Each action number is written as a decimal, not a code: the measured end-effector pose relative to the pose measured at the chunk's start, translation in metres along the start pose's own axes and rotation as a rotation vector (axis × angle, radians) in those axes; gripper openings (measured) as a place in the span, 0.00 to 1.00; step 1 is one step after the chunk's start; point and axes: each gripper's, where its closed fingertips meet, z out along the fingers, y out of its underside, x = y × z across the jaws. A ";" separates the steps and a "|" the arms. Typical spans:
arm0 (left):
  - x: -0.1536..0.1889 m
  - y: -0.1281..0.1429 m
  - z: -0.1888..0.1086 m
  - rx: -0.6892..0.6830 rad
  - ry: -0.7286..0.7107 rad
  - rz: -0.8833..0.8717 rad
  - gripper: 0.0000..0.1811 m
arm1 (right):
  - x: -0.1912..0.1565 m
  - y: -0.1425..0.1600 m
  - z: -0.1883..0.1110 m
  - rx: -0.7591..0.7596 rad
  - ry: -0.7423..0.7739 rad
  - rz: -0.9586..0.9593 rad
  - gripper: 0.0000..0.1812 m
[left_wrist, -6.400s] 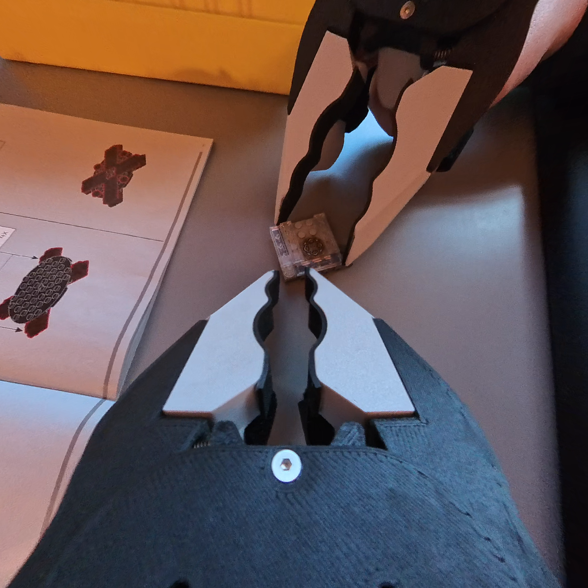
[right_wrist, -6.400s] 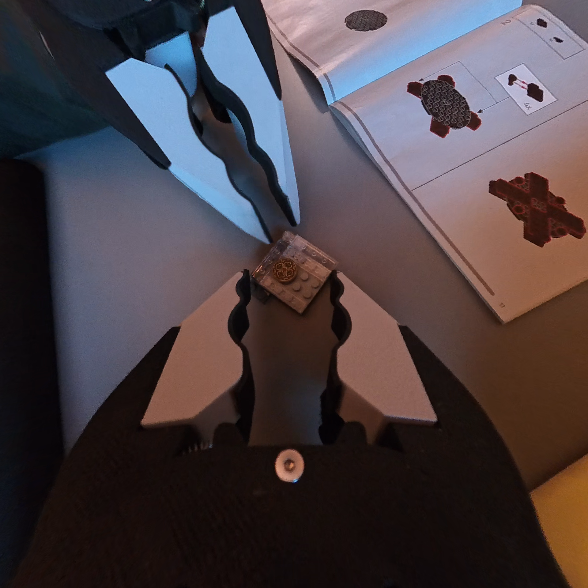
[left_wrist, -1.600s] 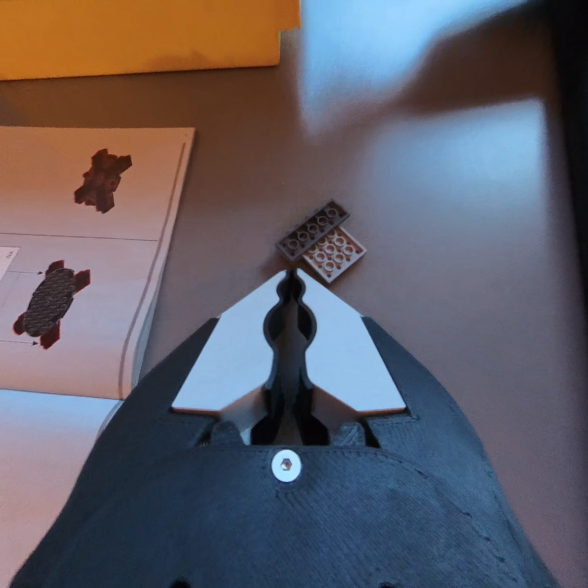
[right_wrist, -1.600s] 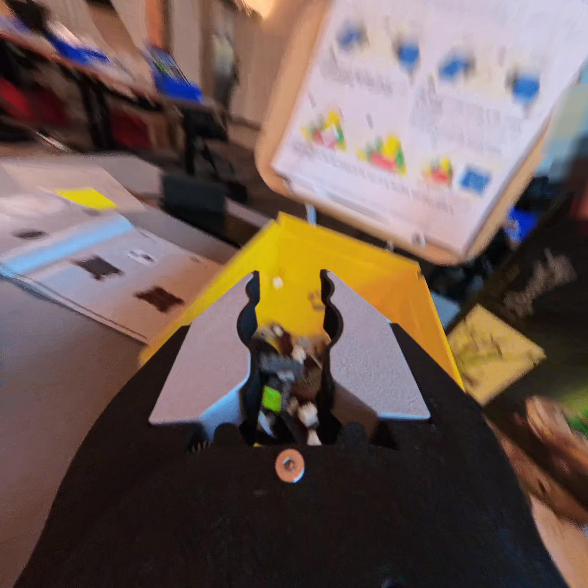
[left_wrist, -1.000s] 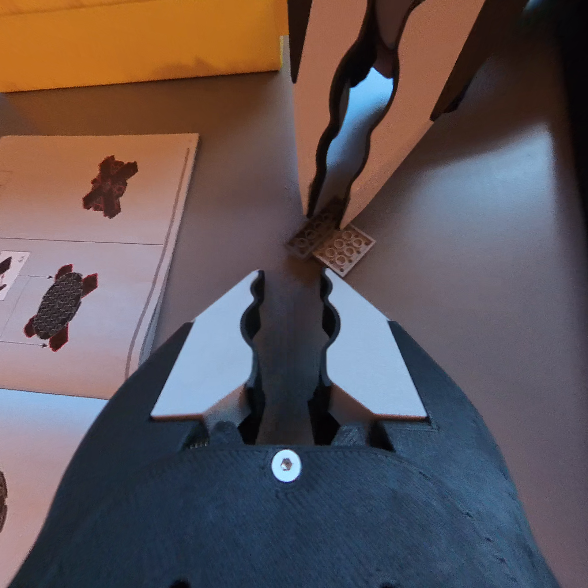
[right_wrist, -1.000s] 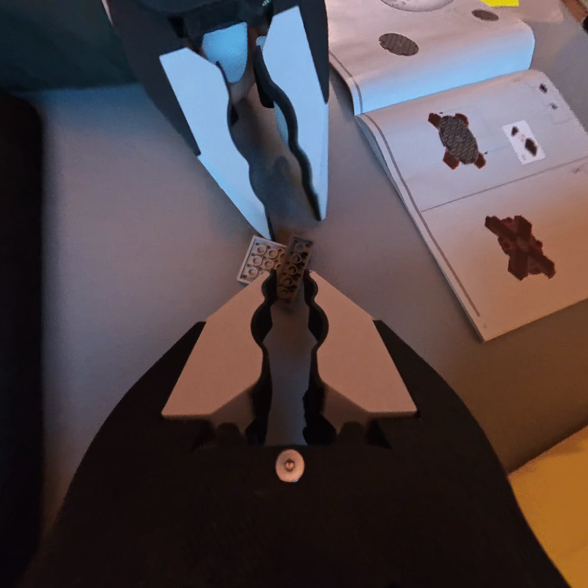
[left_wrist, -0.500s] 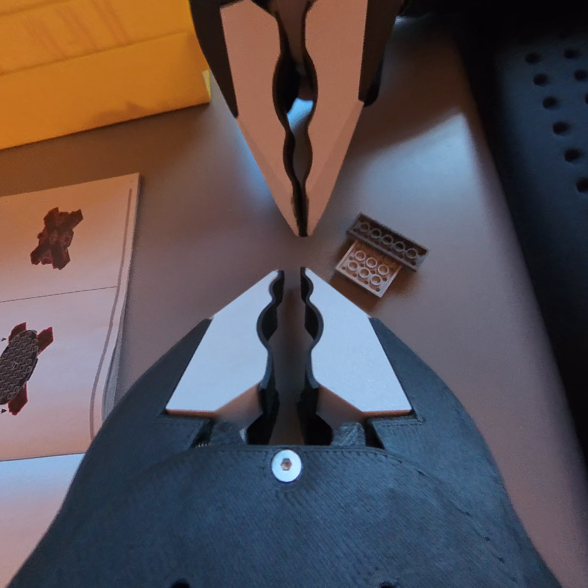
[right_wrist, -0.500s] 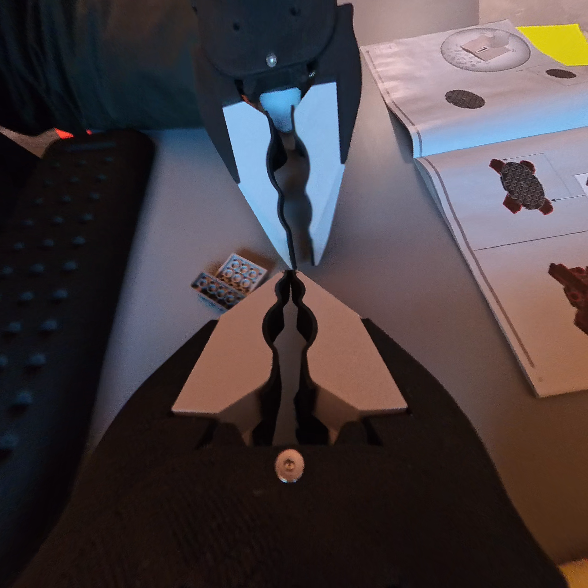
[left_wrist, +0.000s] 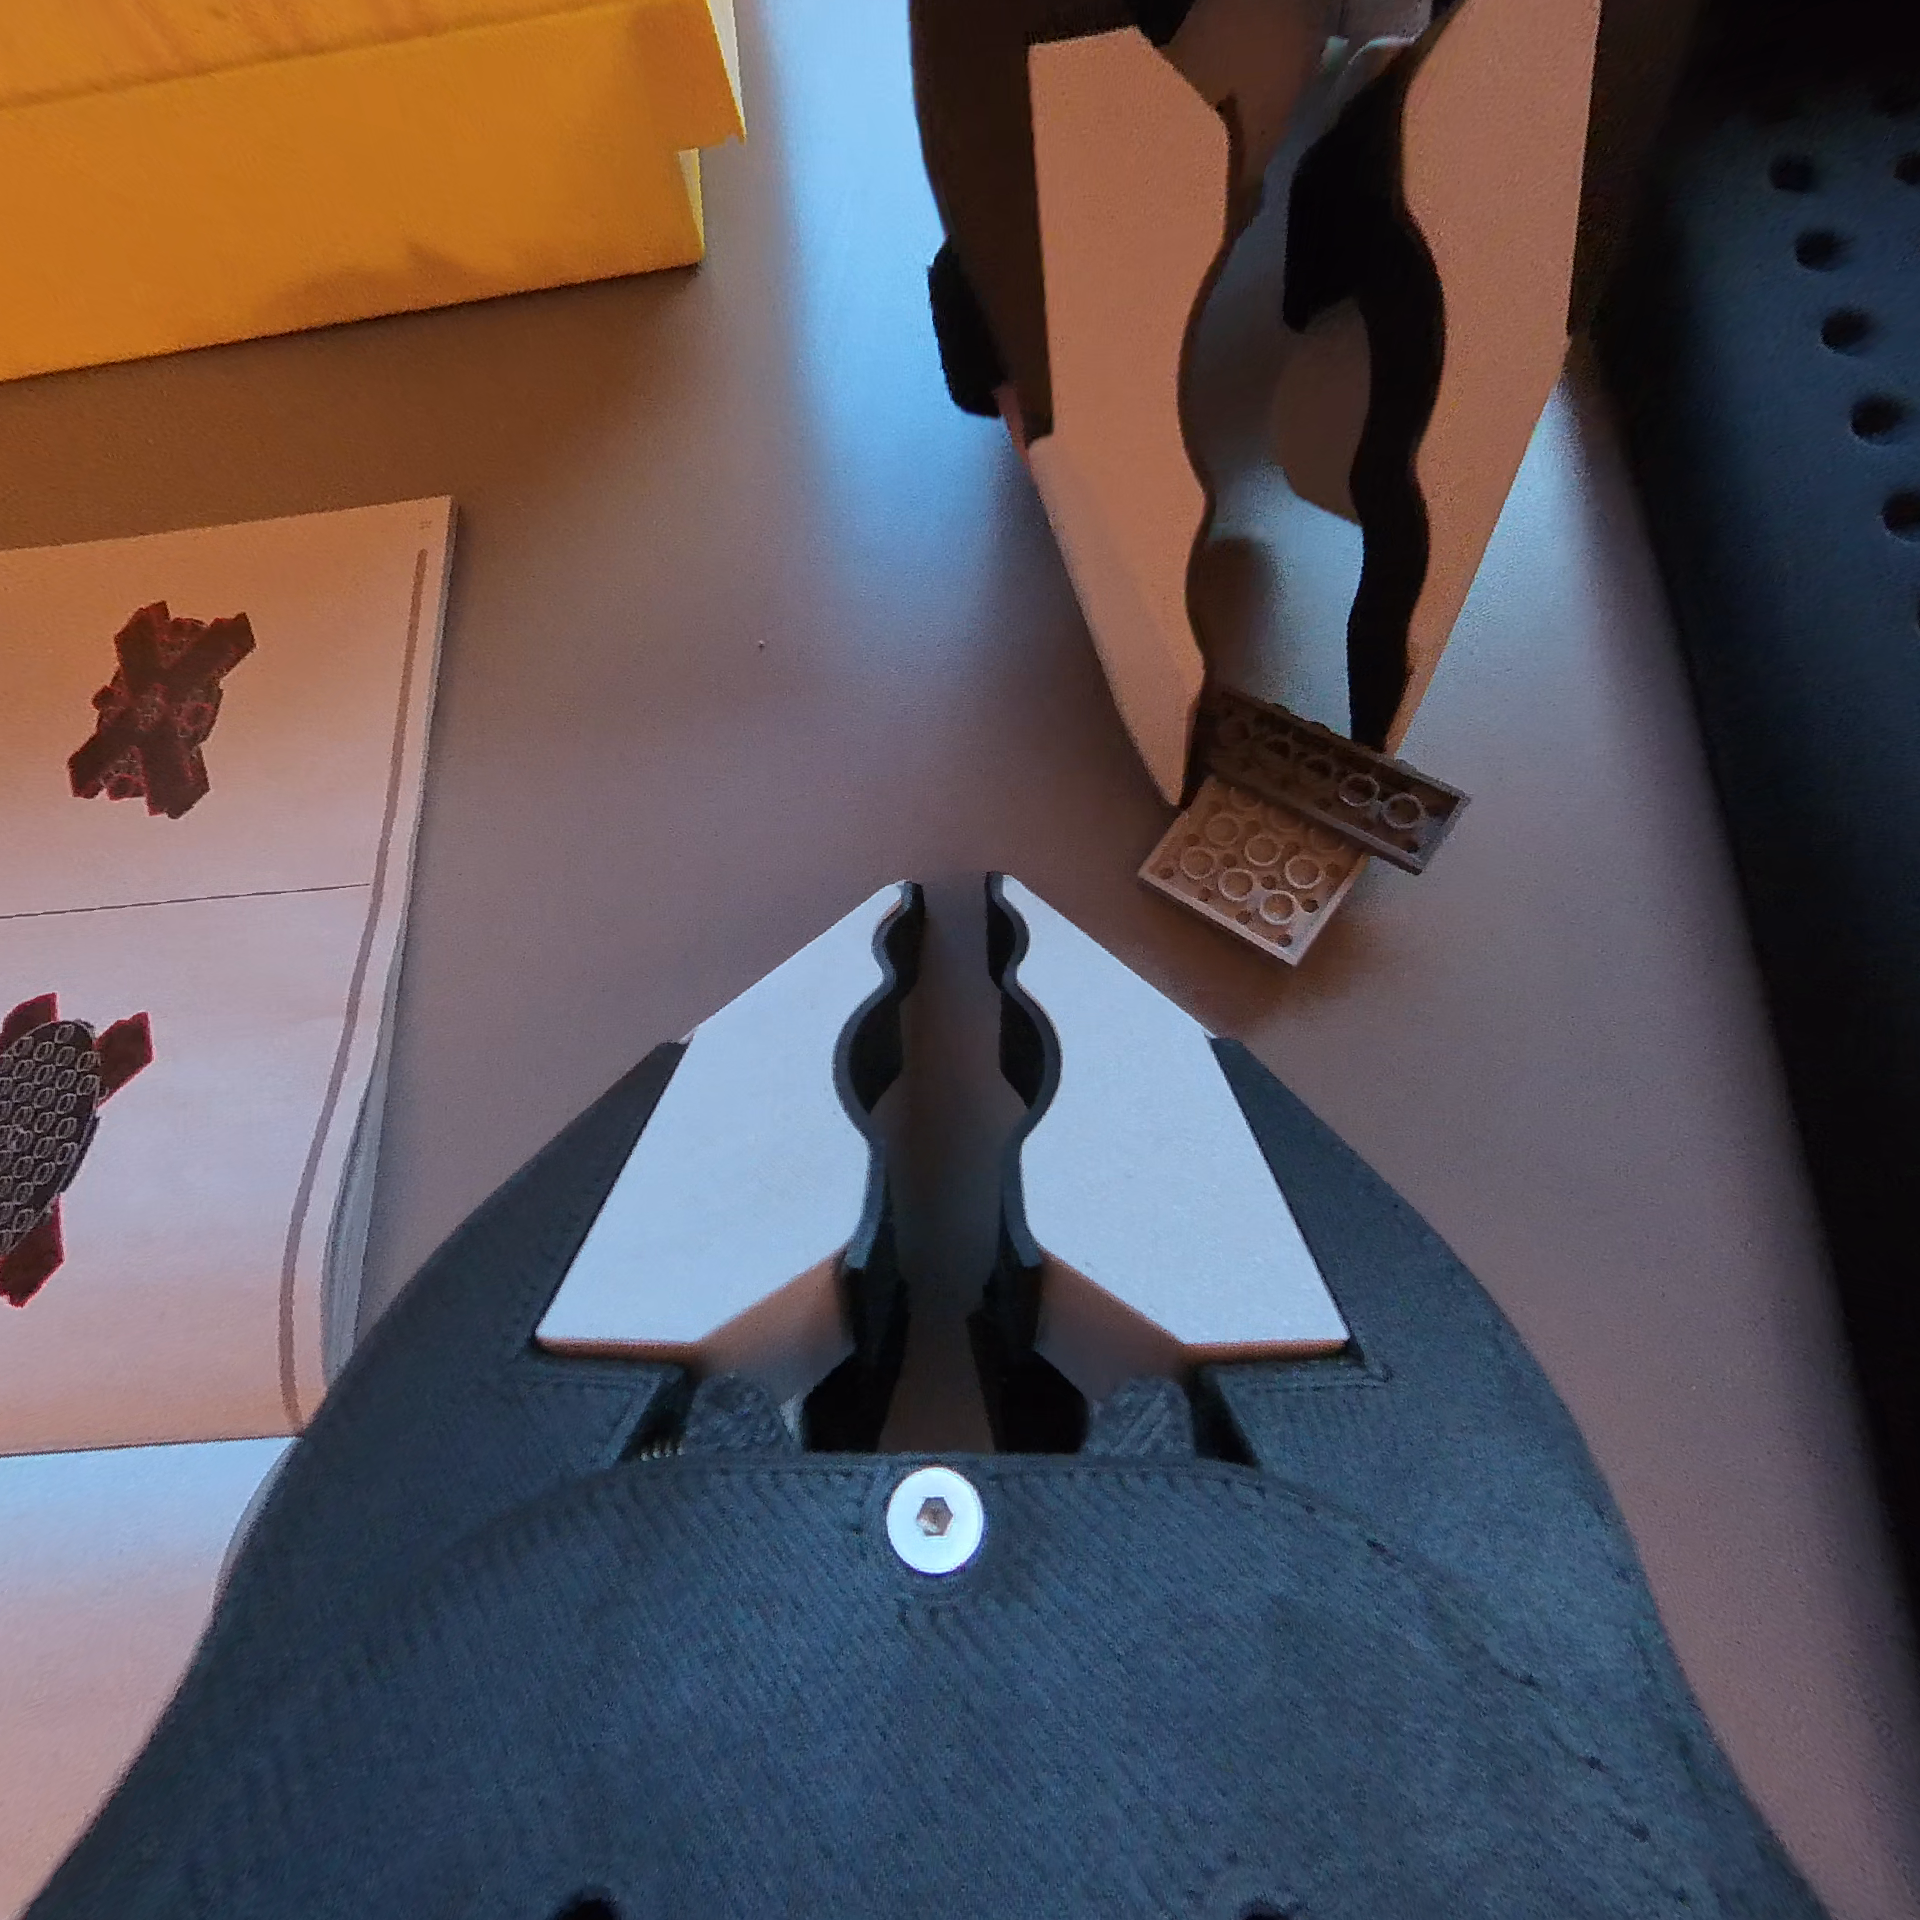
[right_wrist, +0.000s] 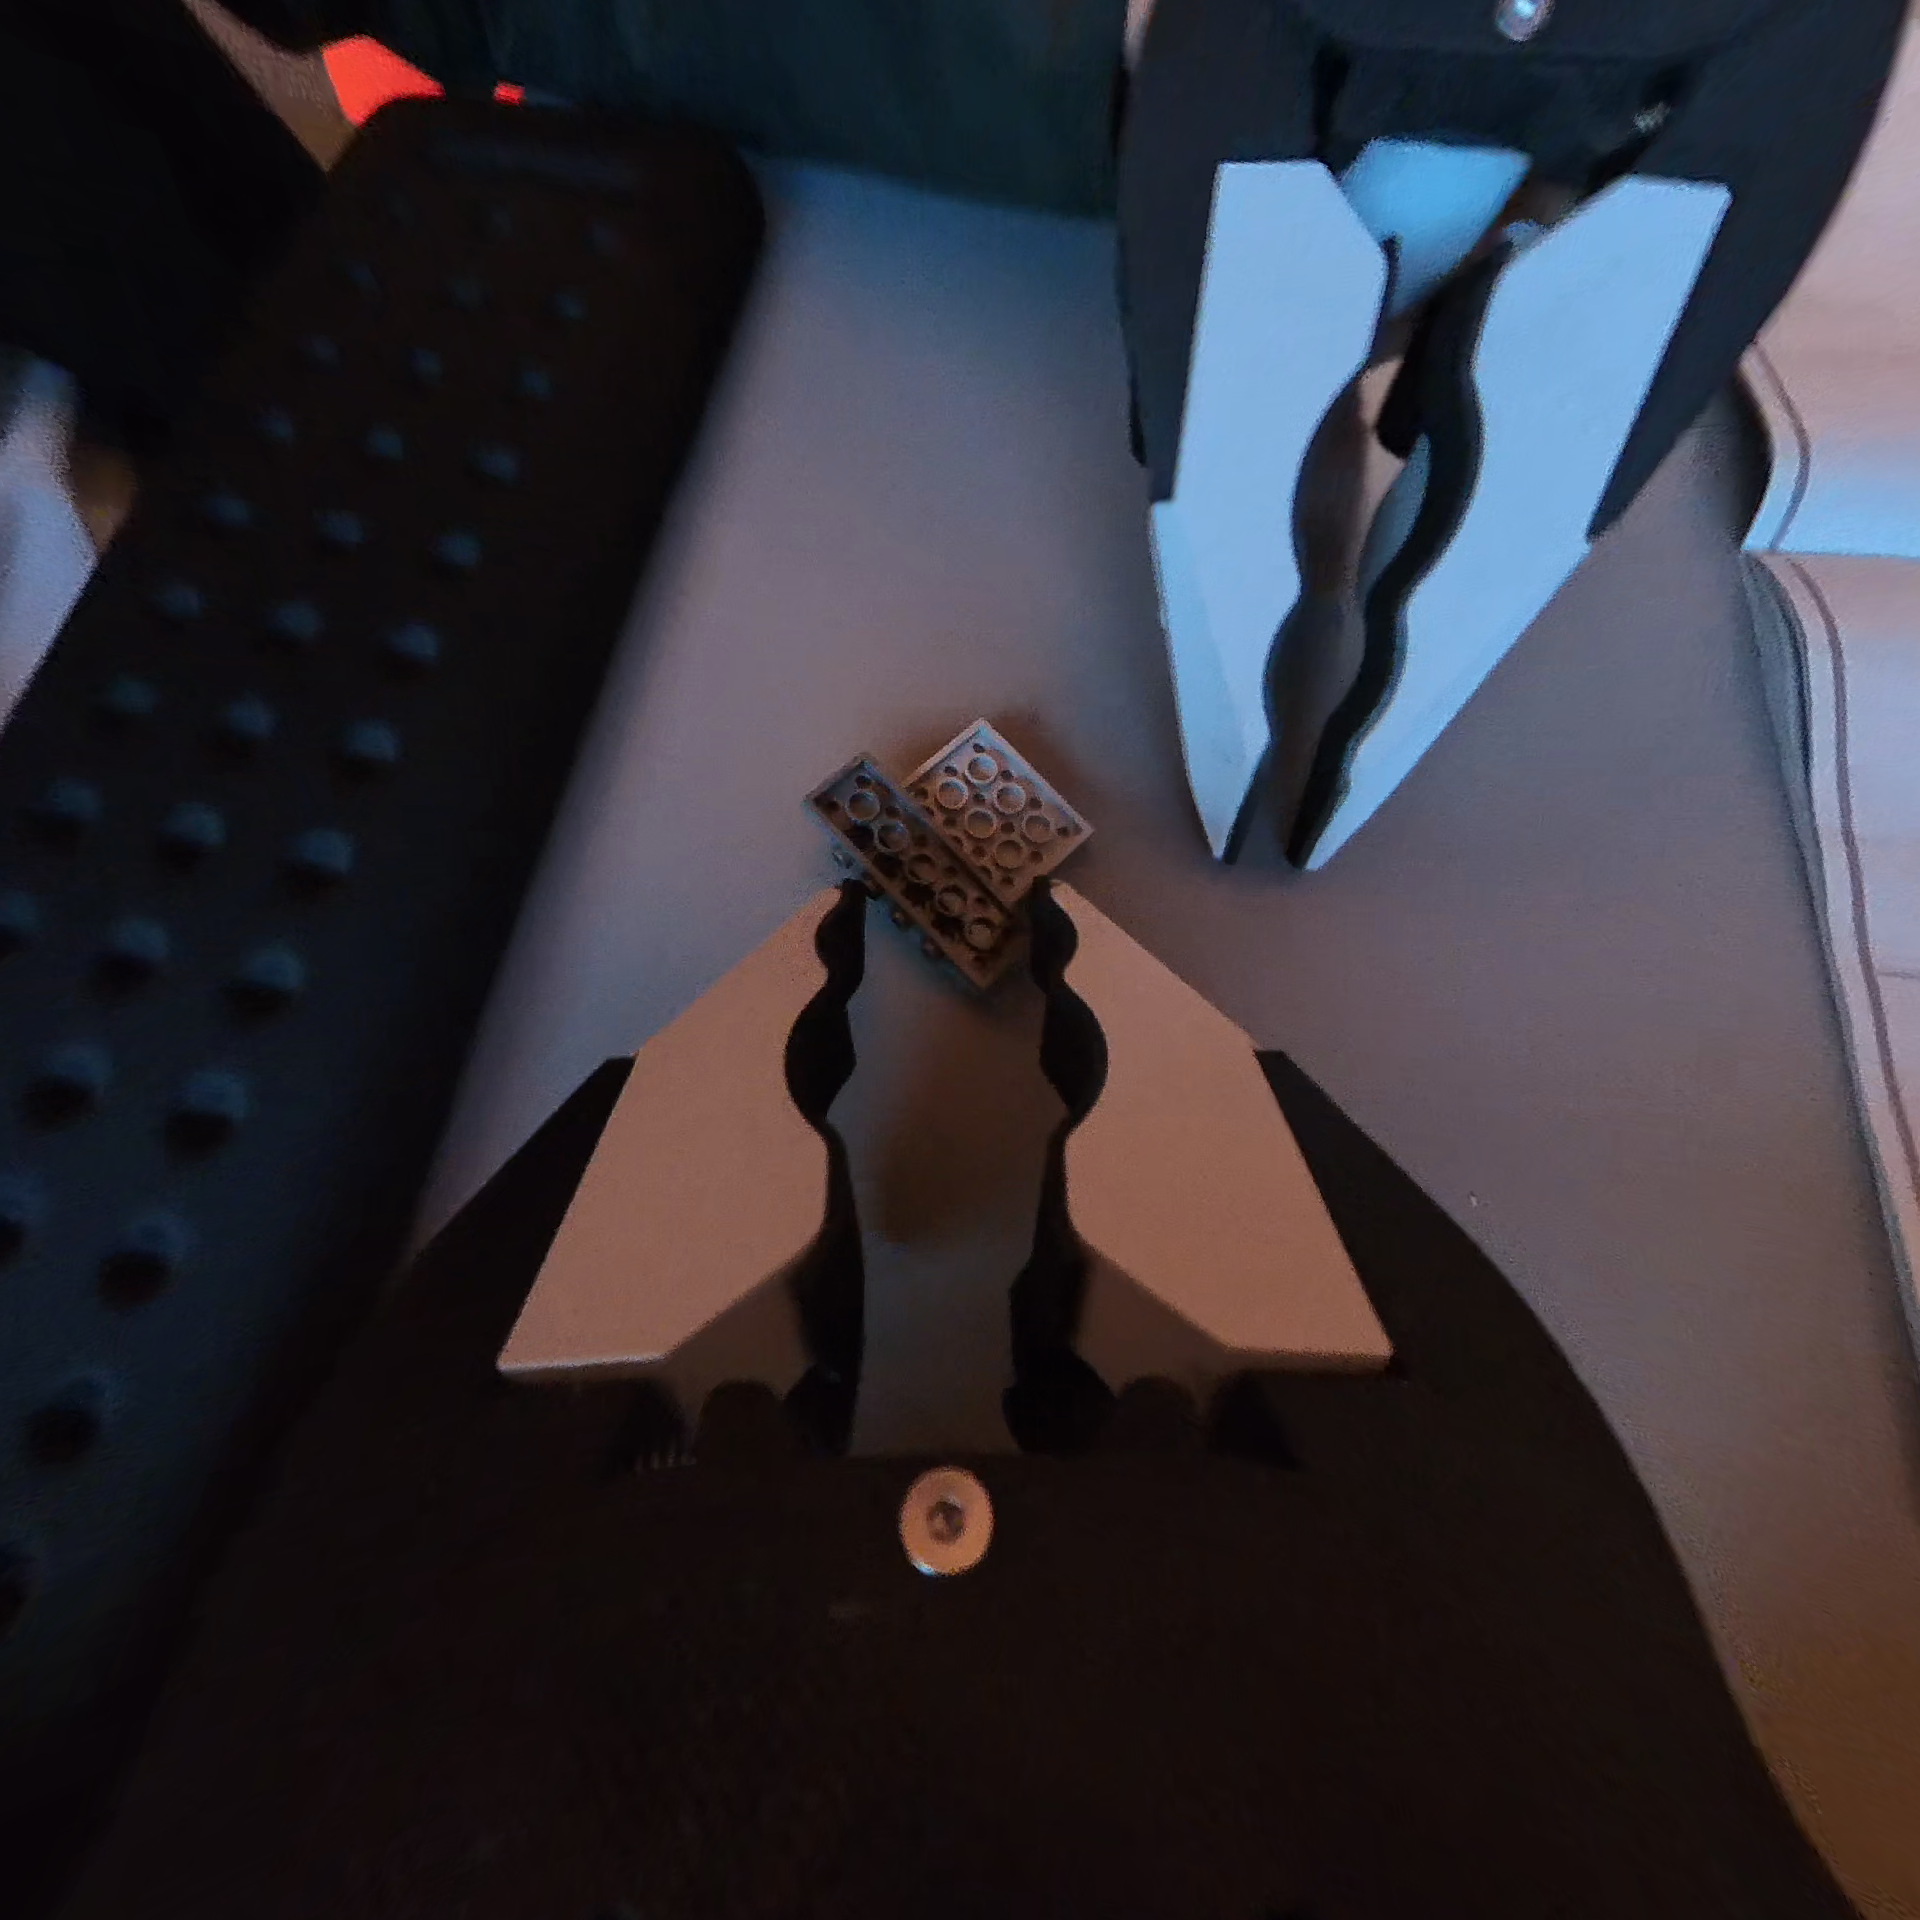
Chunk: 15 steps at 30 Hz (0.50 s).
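Observation:
Two small studded plates lie joined on the grey table, undersides up: a dark grey long plate and a light grey squarer plate. My right gripper is open, its tips straddling the dark plate at table level; it also shows in the left wrist view. My left gripper is empty, jaws only a narrow gap apart, just left of the plates. It shows in the right wrist view to the right of the plates.
An open instruction booklet lies at the left, with a yellow box behind it. A black perforated mat runs along the side by the plates. A booklet edge shows at the right.
My right gripper was shut tip to tip with the left; it has moved over to the plates and opened around the dark one. The left gripper has kept its narrow gap.

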 end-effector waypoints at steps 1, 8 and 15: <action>-0.001 0.000 -0.001 0.005 -0.003 -0.009 0.07 | 0.001 -0.001 -0.002 0.009 -0.012 0.046 0.17; -0.027 -0.021 -0.025 0.200 0.024 -0.268 0.11 | 0.020 -0.036 -0.036 0.334 -0.211 0.539 0.16; -0.005 -0.085 -0.097 0.716 0.493 -0.462 0.26 | 0.032 -0.076 -0.081 0.694 -0.515 0.888 0.16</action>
